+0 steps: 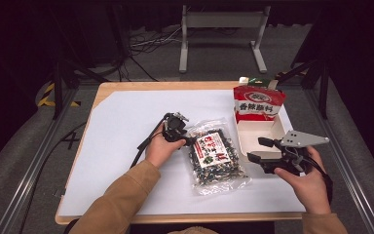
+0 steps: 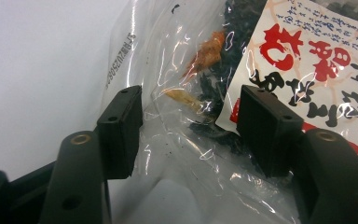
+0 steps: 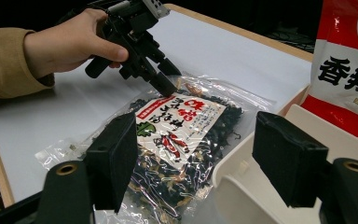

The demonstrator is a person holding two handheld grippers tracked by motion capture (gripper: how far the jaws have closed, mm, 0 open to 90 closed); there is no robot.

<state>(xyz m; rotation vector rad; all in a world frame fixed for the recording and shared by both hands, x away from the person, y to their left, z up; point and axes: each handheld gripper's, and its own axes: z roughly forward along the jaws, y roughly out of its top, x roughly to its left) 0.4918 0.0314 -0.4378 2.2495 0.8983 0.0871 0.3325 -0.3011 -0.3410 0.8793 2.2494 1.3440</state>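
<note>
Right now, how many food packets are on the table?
2: the clear seaweed bag lies flat mid-table by the left gripper; the red packet stands in the white box. Others may be hidden.

glossy clear plastic seaweed bag [image 1: 215, 156] with a paper-looking label; matt black tool [image 2: 191, 119] pads; smooth white tabletop [image 1: 126, 126].

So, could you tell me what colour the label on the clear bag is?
White label with red and black print, right gripper view.

The high view looks forward and down over the table [image 1: 126, 126]. The left gripper view sits close above the seaweed bag [image 2: 205, 93]; the right gripper view shares that bag, farther off toward ten o'clock.
</note>
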